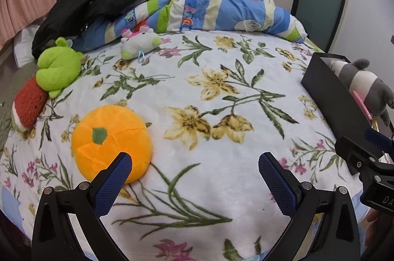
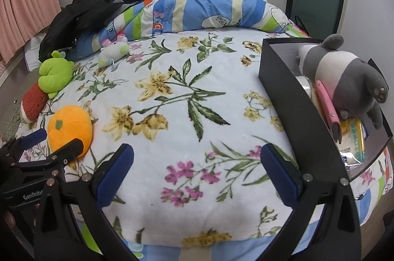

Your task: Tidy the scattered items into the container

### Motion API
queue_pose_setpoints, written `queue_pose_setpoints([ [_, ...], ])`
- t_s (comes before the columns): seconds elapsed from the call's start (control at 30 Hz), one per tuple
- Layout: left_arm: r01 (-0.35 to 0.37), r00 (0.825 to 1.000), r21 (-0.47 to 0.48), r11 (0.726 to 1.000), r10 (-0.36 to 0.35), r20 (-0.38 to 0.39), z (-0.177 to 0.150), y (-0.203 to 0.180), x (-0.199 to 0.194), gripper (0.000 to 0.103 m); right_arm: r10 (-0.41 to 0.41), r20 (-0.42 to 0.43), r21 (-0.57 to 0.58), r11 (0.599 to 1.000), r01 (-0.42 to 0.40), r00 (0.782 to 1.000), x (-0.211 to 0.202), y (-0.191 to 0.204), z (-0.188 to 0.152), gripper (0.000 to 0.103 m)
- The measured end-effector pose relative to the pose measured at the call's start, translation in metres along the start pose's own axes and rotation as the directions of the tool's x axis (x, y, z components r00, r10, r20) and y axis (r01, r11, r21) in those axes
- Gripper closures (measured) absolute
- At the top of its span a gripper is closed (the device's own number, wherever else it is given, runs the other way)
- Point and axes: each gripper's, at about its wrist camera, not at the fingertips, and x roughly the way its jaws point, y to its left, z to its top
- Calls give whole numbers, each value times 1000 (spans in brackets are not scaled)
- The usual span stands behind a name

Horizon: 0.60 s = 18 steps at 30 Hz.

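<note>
— Which one do I go for first?

— The orange plush (image 1: 112, 141), I'd say. It sits on the flowered blanket (image 1: 197, 93) just ahead of my left gripper (image 1: 194, 162), a little to the left of its spread, empty jaws.

— So I need to shift over?

— Yes, I swing left until the plush lies between the two pads, then close on its middle; it looks soft, so a deep bite should hold better than pinching the edge.

— And my right gripper (image 2: 197, 157)?

— Also wide open, holding nothing, near the black box (image 2: 275, 79), which stands at the blanket's right edge with a grey plush (image 2: 344, 74) already in it.

— The rest?

— The green plush (image 1: 57, 69), the red one (image 1: 28, 106) and the white one (image 1: 140, 44) wait farther back.
</note>
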Motion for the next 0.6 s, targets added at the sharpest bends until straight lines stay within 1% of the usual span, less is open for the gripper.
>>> queue_pose_setpoints([
  [0.13, -15, 1000, -12, 1000, 15, -11, -4, 6, 12, 1, -12, -31, -24, 1000, 12, 999, 22, 7, -3, 0],
  [0.23, -35, 999, -25, 999, 35, -10, -9, 14, 23, 1, -8, -53, -38, 999, 6, 999, 44, 13, -7, 0],
  [0.4, -71, 997, -49, 996, 69, -26, -17, 32, 44, 0, -9, -91, -100, 995, 0, 996, 83, 37, -16, 0],
  [0.6, -108, 993, -83, 991, 104, -52, -26, 52, 66, 0, 12, -112, -159, 987, -30, 994, 118, 61, -27, 0],
])
